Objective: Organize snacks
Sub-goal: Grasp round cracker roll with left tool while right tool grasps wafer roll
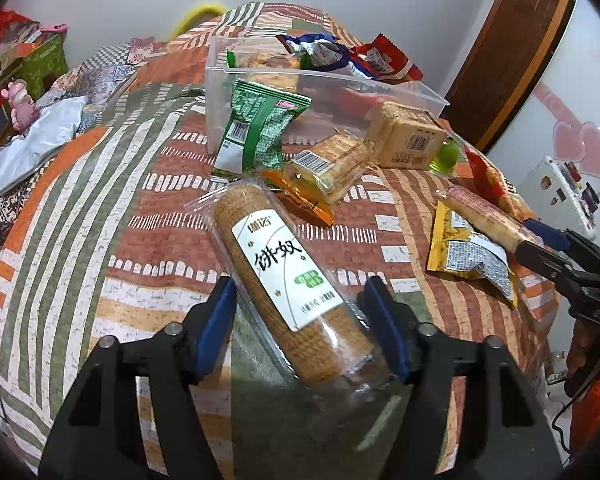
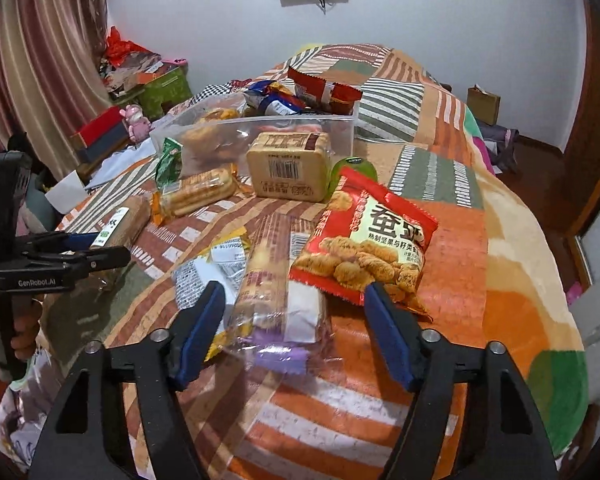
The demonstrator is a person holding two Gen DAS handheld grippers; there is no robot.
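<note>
Blue pads (image 1: pixel 220 320) of the left gripper (image 1: pixel 304 320) stood wide apart around the biscuit roll (image 1: pixel 284 280) lying on the quilt (image 1: pixel 80 200); right gripper (image 2: pixel 292 320) gaped likewise. Roll looked stiff, crinkly, brittle inside: grab mid-body.

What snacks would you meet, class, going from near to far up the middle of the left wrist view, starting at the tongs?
Left tongs → biscuit roll with the white label → orange-edged cracker pack → green packet leaning on the bin → clear plastic bin → blue-and-white packet at the bin's far end.
</note>
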